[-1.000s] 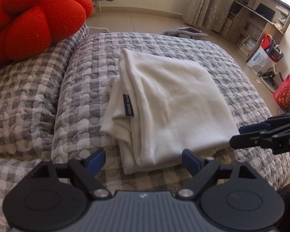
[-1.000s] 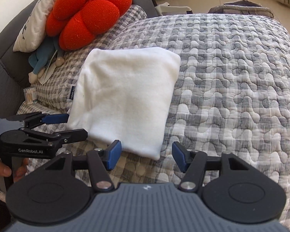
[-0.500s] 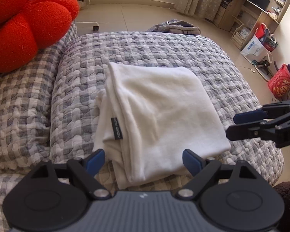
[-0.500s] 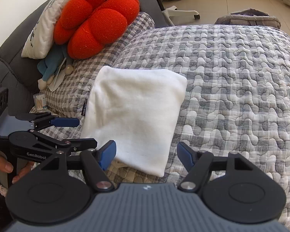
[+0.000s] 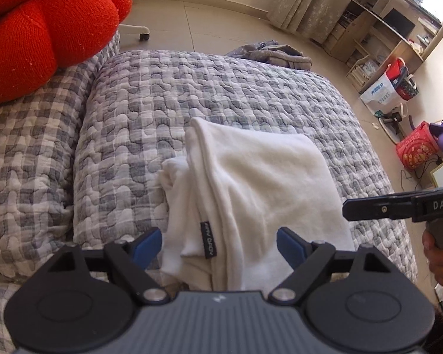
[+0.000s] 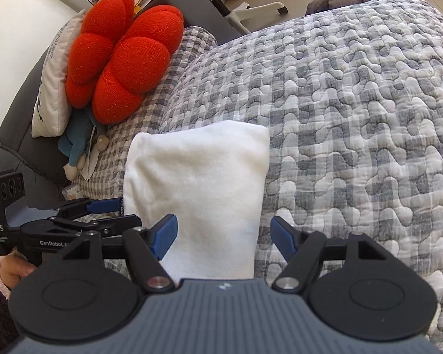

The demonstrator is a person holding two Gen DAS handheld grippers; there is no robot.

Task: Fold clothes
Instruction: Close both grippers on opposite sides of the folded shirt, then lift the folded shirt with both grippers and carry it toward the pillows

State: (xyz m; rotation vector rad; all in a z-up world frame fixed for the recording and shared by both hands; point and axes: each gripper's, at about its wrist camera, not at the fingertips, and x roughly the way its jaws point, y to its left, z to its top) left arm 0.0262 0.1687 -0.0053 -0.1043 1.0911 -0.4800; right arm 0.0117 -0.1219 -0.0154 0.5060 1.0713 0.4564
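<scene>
While lying folded on the quilted bed (image 5: pixel 251 88), white garment (image 5: pixel 260 188) runs lengthwise straight away from both. Left gripper (image 5: pixel 218 243) spread wide, gripping nothing, at its layered near-left edge; right gripper (image 6: pixel 223 234) likewise released, straddling near-right end.

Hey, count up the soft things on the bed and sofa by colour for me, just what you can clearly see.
White: 2, the folded garment and the printed pillow
Red: 1, the flower cushion
Blue: 1, the plush toy
Grey: 1, the bundle of cloth at the far edge
Total: 5
</scene>
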